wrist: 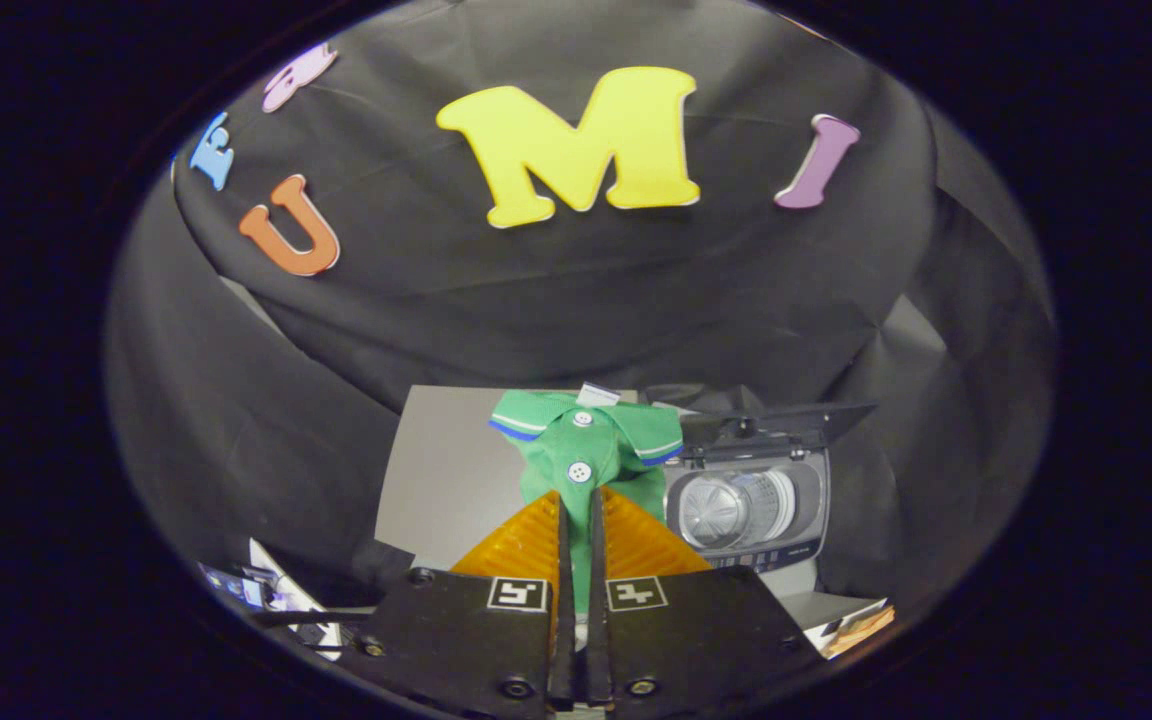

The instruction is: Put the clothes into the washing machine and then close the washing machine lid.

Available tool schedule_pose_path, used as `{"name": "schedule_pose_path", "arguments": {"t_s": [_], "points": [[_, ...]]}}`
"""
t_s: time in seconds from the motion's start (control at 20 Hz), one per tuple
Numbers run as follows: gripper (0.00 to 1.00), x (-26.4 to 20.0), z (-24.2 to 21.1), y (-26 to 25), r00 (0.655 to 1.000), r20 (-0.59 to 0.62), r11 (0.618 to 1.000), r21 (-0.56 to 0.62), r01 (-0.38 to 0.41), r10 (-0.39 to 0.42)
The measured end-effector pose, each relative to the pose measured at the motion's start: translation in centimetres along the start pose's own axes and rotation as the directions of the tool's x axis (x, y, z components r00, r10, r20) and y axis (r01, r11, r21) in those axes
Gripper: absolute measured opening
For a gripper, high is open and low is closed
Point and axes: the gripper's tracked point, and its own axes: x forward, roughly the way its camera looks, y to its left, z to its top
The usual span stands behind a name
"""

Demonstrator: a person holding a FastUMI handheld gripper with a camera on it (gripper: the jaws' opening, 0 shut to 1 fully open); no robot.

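Right now the gripper [577, 520] is clenched on a green polo shirt [586, 450], both fingers pressed together on a fold of fabric just below the button placket, so the collar with its white and blue trim stands up just beyond the fingertips. The shirt appears lifted off the grey table [446, 480], bunched and hanging from the pinch, though how much cloth dangles underneath is hidden by the fingers. To the right and slightly farther away sits a small top-loading washing machine [751, 510], its lid [776, 420] raised and the shiny drum [736, 508] open to view. The shirt is light, soft and floppy; it will drape and swing rather than hold shape, and loose sleeves could catch on the rim of the opening. A pinch on a thick gathered fold near the placket, as here, seems sound, since a single thin layer might slide out. Carrying it over the drum looks like the step in hand.
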Motion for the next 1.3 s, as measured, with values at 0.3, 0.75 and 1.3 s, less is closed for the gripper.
{"name": "schedule_pose_path", "arguments": {"t_s": [0.3,0.75,1.3], "points": [[0.08,-2.4,-1.6,-7.3,0.997,0.034,0.993,0.098,0.062,-0.065],[0.08,-3.6,-2.3,-18.1,0.993,0.039,0.978,0.179,0.103,-0.112],[0.08,2.0,-2.1,-24.0,1.0,-0.012,0.989,0.149,0.021,-0.02]]}}
